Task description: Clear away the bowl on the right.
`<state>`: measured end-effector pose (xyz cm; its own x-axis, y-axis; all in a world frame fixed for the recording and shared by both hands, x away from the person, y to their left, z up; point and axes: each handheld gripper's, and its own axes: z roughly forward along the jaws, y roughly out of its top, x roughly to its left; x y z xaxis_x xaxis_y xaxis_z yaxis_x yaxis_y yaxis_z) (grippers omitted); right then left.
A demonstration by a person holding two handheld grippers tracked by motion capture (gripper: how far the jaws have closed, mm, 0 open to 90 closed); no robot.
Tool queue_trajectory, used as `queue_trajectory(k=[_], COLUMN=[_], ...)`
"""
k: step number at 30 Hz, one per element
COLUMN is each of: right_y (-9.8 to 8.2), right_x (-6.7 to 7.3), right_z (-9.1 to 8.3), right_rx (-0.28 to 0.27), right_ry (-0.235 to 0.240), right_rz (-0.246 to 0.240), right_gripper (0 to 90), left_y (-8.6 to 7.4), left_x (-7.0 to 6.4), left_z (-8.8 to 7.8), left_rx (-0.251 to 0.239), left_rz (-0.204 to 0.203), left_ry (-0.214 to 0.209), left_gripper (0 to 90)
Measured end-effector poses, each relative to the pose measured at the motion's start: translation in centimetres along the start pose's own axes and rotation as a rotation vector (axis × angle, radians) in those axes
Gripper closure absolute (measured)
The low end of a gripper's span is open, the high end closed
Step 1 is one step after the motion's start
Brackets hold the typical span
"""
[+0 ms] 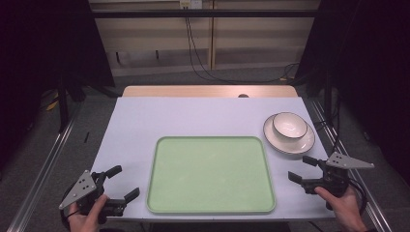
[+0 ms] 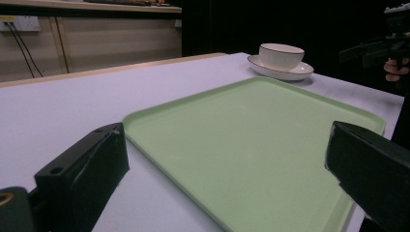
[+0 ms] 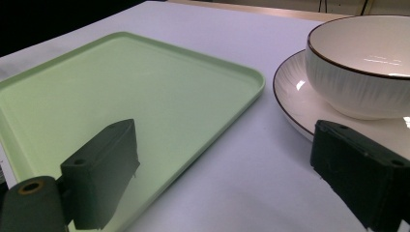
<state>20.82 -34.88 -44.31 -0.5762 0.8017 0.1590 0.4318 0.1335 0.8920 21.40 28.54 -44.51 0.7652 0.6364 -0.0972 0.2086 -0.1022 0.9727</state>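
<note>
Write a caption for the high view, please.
Two hand-held grippers, left and right, open beside an empty green tray, near a bowl on a plate.

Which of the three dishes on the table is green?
The flat rectangular tray in the middle; the bowl and the plate under it, at the far right, are white with dark rims.
</note>
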Motion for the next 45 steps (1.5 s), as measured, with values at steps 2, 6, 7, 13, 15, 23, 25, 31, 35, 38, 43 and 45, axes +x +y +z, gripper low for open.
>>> queue_trajectory(k=[2, 6, 7, 13, 15, 23, 25, 31, 35, 38, 43, 45], right_y=[0.0, 0.4, 0.5, 1.0, 1.3, 2.2, 2.4, 2.9, 3.4, 3.6, 4.1, 4.5], right_x=[-0.1, -0.5, -0.6, -1.2, -1.5, -3.1, -3.5, -4.8, -5.8, -6.2, -7.1, -7.5], right_z=[0.0, 0.1, 0.0, 0.4, 0.4, 0.2, 0.2, 0.7, 1.1, 1.2, 1.8, 1.9], right_rx=[0.000, 0.004, 0.004, 0.052, 0.075, 0.109, 0.129, 0.140, 0.150, 0.154, 0.167, 0.174], right_ry=[-0.001, -0.010, -0.007, -0.013, -0.016, -0.043, -0.076, -0.115, -0.145, -0.114, -0.141, -0.148], right_rz=[0.000, -0.030, -0.029, -0.024, -0.020, 0.023, 0.020, 0.030, 0.038, 0.033, 0.029, 0.024], right_gripper=[10.0, 14.3, 14.8, 17.3, 18.3, 20.4, 22.2, 18.0, 18.1, 25.7, 22.6, 22.2], left_y=[0.0, 0.0, 0.0, 0.0, 0.0, 0.0, 0.0, 0.0, 0.0, 0.0, 0.0, 0.0], left_x=[0.0, 0.0, 0.1, 0.1, 0.1, 0.1, 0.1, 0.1, 0.1, 0.1, 0.1, 0.2], left_z=[0.0, 0.0, 0.0, 0.0, 0.0, 0.0, 0.0, 0.0, -0.1, -0.1, 0.0, 0.0], left_rx=[0.005, 0.012, 0.012, 0.012, 0.012, 0.017, 0.015, 0.016, 0.017, 0.016, 0.013, 0.014], left_rz=[0.004, 0.006, 0.009, 0.009, 0.009, 0.013, 0.010, 0.010, 0.012, 0.011, 0.008, 0.012], left_ry=[0.001, 0.006, 0.006, 0.001, 0.001, 0.005, 0.006, 0.006, 0.007, 0.006, -0.004, -0.004], left_gripper=[1.5, 1.6, 1.6, 1.6, 1.6, 1.5, 1.6, 1.5, 1.5, 1.5, 1.5, 1.6])
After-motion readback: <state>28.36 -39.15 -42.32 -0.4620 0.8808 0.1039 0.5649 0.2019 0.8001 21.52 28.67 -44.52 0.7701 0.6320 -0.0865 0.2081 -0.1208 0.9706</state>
